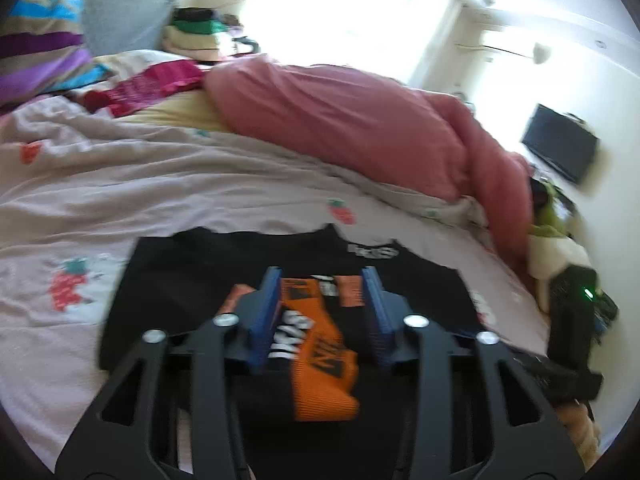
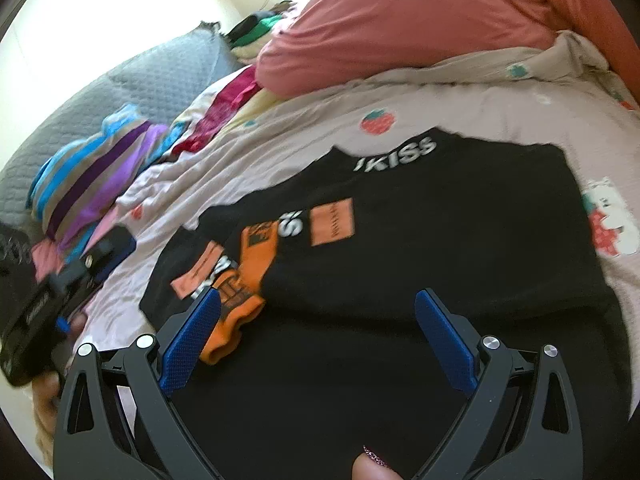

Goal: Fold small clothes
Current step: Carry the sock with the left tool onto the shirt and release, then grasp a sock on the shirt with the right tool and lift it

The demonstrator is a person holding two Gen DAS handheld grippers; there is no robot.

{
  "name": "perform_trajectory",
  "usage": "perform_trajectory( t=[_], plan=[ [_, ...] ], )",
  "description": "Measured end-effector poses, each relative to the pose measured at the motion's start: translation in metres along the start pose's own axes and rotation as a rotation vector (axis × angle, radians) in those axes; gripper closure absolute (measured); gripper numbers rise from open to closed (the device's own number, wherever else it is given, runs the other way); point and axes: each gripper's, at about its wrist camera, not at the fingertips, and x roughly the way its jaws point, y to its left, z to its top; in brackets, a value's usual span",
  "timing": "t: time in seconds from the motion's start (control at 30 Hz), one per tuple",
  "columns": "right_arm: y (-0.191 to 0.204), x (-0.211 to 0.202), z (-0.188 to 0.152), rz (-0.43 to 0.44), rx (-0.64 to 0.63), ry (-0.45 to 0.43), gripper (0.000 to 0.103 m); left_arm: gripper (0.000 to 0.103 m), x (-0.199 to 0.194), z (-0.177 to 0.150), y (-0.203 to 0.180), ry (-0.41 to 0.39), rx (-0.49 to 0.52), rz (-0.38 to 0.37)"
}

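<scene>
While your left gripper [image 1: 322, 280] hangs released over the orange ribbed cuff [image 1: 324, 376], the limp black printed cotton top [image 2: 400, 248] lies flat on the strawberry-print sheet [image 2: 440, 104]; pinch its hem, your right gripper [image 2: 316, 300] spread wide.

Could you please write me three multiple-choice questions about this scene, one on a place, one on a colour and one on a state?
1. Where does the black shirt lie?
A. on the bed sheet
B. on a chair
C. on the floor

2. What colour is the strip of cloth lying on the shirt?
A. green
B. orange
C. white

3. How do the jaws of the right gripper stand?
A. shut on the shirt
B. shut on the sheet
C. wide open, holding nothing

Answers: 1 A, the strawberry-print sheet shows all around the shirt. 2 B, the strip is bright orange with lettering. 3 C, the blue fingers stand far apart over the shirt.
</scene>
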Motion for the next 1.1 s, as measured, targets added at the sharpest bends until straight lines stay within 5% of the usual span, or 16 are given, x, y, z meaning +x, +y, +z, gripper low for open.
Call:
perform_trajectory(
  t=[0.23, 0.27, 0.43, 0.53, 0.77, 1.1],
  plan=[
    [0.040, 0.032, -0.016, 0.100, -0.033, 0.108, 0.006, 0.044, -0.004, 0.004, 0.032, 0.011, -0.050, 0.153],
    [0.043, 0.038, -0.017, 0.107, -0.026, 0.123, 0.006, 0.036, -0.004, 0.004, 0.036, 0.010, -0.057, 0.172],
    [0.051, 0.065, -0.018, 0.152, 0.087, 0.179, 0.009, 0.032, -0.007, 0.004, 0.048, 0.008, -0.095, 0.192],
    [0.050, 0.076, -0.015, 0.140, 0.146, 0.164, 0.024, 0.027, -0.009, 0.004, 0.052, 0.002, -0.098, 0.222],
    [0.073, 0.079, -0.011, 0.121, 0.023, 0.123, 0.091, 0.026, -0.017, 0.006, 0.066, -0.015, -0.142, 0.257],
    [0.112, 0.034, 0.019, 0.150, -0.184, -0.051, 0.096, 0.026, -0.033, 0.011, 0.084, -0.060, -0.201, 0.269]
  ],
)
